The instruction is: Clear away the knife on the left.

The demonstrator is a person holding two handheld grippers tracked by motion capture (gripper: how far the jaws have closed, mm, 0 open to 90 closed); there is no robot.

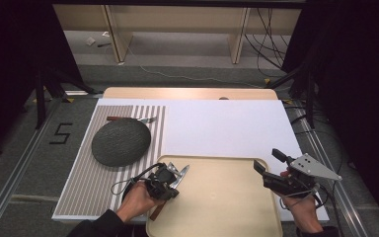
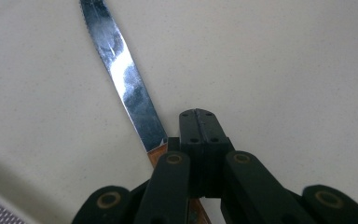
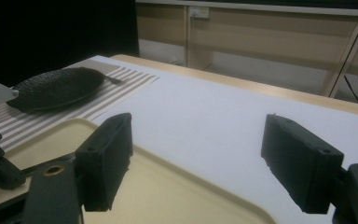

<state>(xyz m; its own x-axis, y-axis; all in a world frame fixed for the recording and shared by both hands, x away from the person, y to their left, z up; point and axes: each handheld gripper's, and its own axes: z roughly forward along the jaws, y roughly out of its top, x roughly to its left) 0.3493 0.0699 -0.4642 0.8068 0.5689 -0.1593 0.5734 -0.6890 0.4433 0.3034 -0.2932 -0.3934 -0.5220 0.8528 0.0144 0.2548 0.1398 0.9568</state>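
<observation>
Holding a table knife at the near left corner of the beige tray, your left gripper has its jaws pressed together, pinching the knife where the steel blade meets the brown wooden handle. In the left gripper view the blade runs away from the jaws over the tray's pale surface, and the handle end pokes out over the tray's near left rim in the high view. Your right gripper hovers over the tray's right edge, its jaws spread wide with nothing between them. To the far left, a dark textured round plate sits on a striped placemat, with a second knife lying just beyond it. Everything rests on a white-covered table.
</observation>
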